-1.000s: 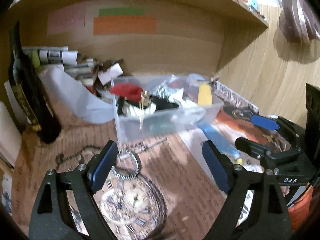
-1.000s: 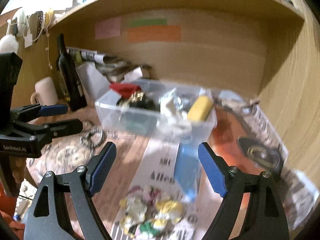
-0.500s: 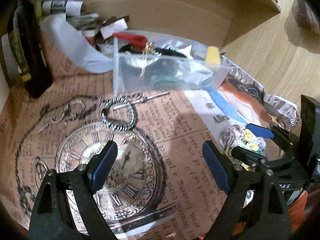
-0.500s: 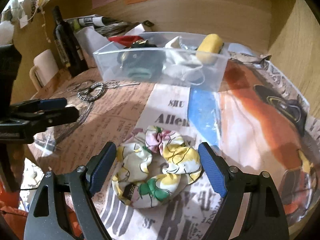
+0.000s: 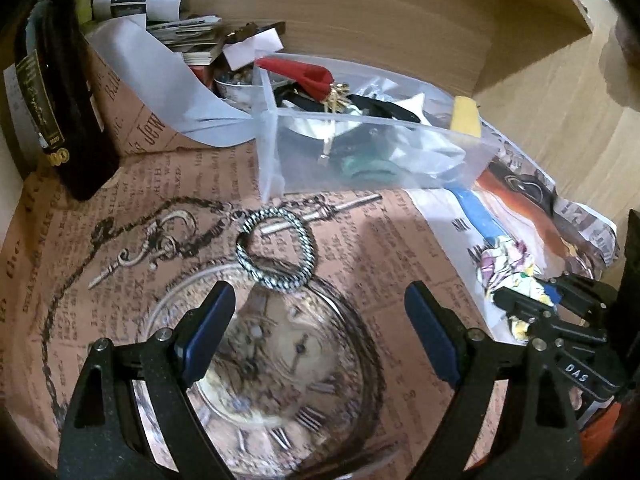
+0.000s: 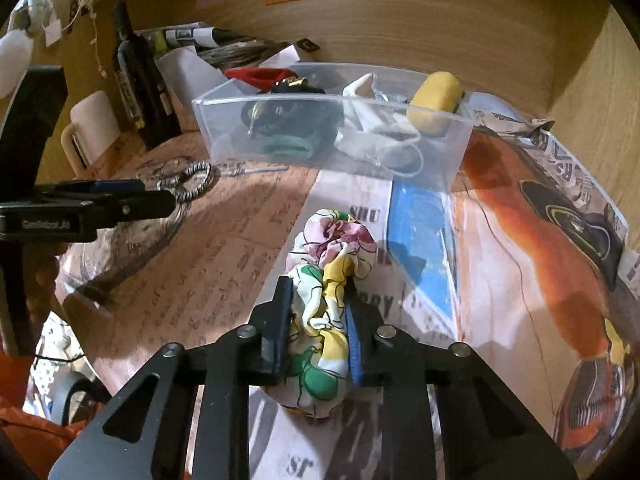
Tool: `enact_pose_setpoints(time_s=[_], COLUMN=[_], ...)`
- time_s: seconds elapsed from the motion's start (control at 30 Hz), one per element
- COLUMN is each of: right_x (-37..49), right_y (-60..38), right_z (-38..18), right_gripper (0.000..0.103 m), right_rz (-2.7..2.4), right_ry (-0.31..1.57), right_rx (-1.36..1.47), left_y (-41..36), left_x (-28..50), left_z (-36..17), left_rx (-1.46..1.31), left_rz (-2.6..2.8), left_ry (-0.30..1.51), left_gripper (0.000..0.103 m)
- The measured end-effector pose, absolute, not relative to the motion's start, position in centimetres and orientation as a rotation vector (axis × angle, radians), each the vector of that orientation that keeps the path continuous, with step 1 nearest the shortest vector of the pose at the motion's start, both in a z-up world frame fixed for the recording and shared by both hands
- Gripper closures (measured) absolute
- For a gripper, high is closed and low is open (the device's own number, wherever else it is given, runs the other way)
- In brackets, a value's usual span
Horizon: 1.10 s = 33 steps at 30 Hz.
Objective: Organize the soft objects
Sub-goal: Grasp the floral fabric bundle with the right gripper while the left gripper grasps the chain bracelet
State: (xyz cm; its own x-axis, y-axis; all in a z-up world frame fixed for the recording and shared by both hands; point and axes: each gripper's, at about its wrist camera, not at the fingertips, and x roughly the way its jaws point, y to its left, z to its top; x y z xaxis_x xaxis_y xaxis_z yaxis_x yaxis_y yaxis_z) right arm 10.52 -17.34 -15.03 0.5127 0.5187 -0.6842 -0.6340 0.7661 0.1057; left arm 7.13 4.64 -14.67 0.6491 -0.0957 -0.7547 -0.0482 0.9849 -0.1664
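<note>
**While right clamps scrunchie, left idles open**

Left wrist view: as the left hand-held gripper (image 5: 318,330) hangs with fingers apart over the pocket-watch print on the tabletop (image 5: 132,208), the braided ring (image 5: 275,253) lies just beyond it.

Right wrist view: right hand-held gripper (image 6: 318,312) is clamped on the floral scrunchie (image 6: 330,280), near side of the clear bin (image 6: 332,132) holding soft items.

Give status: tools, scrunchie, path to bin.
Right tool shut on floral scrunchie, low over the paper. Left tool open, holding nothing. Clear bin ahead, already holding soft items. Nothing between scrunchie and bin.
</note>
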Motion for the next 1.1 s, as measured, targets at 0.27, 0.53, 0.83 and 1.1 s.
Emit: enact_pose_setpoints(time_s=[0.27,0.53,0.83,1.1], right_x=[12.3,14.1,15.2,15.6], right_y=[-17.1,-16.7,-16.0,-15.9], right_z=[-12.2,-10.7,-10.0,-9.0], right_gripper=[0.083,0.083,0.083,0.083], right_rz=[0.703,0.731,0.750,0.750], right_ry=[0.679,0.654,0.645,0.613], right_rx=[-0.128,-0.065,-0.044,-0.054], left_y=[6.9,7.1,5.7,4.8], left_x=[10.3,11.8,12.0,10.6], left_z=[-15.5,-16.4,-16.5,-14.3], left_rx=[-0.209,-0.210,-0.121,-0.108], left_rz=[0.029,0.030,0.018,-0.013], left_ry=[0.911,0.918,0.911,0.852], left_gripper=[0.016,0.026,0.071,0.079])
